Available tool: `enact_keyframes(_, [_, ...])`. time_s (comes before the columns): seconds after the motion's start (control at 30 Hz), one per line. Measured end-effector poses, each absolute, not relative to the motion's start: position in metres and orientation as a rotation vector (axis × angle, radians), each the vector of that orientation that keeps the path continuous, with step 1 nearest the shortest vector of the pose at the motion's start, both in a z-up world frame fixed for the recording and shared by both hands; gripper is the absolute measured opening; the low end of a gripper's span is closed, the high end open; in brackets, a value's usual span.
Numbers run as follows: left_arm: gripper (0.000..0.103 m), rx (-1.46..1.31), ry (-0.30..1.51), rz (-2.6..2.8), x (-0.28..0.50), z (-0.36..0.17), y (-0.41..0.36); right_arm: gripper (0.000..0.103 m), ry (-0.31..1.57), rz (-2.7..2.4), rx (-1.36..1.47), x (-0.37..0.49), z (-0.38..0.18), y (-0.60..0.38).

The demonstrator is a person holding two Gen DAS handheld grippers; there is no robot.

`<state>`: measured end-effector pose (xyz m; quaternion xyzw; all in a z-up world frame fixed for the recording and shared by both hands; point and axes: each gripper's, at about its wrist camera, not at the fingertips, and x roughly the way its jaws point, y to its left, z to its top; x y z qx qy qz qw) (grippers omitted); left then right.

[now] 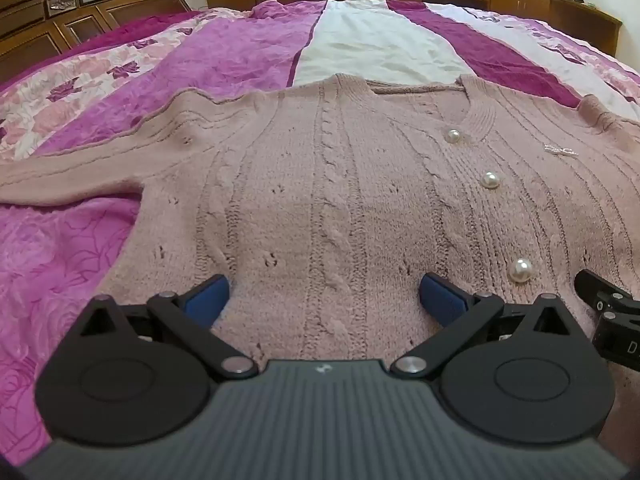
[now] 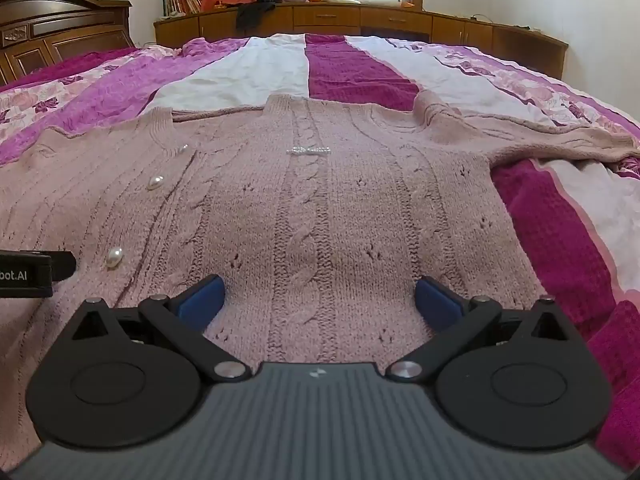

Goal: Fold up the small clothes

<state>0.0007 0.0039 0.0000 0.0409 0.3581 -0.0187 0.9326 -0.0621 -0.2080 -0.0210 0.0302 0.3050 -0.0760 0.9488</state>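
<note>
A pink cable-knit cardigan [image 1: 340, 184] is laid flat and face up on the bed [image 1: 60, 264], buttoned with pearl buttons [image 1: 490, 180], its neckline turned away from the cameras and its hem nearest them; this spread-out position is judged to be the starting layout for folding, since no part is seen doubled over yet. One sleeve [image 1: 72, 184] is stretched out to the left side, and the other sleeve [image 2: 560, 140] is extended to the right, slightly bunched at the shoulder. The left gripper [image 1: 324, 300] and the right gripper [image 2: 319, 298] are held low over the hem, side by side, each with its fingers spread wide and nothing grasped between them. A small sparkly brooch [image 2: 308, 150] is pinned on the chest. Nothing is seen lying on the cardigan to obstruct a fold; the patterned bedspread is wrinkled around it. A wooden headboard [image 2: 60, 28] and low cabinets [image 2: 360, 20] are set well apart, beyond the bed.
</note>
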Motion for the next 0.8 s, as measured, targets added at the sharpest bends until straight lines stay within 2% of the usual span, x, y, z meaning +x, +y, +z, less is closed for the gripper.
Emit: enact_keyframes(0.8, [0.103, 0.1, 0.73, -0.034, -0.0021, 0.0032, 0.004, 0.103, 0.619, -0.155, 0.059, -0.0626, -0.0213, -0.2071])
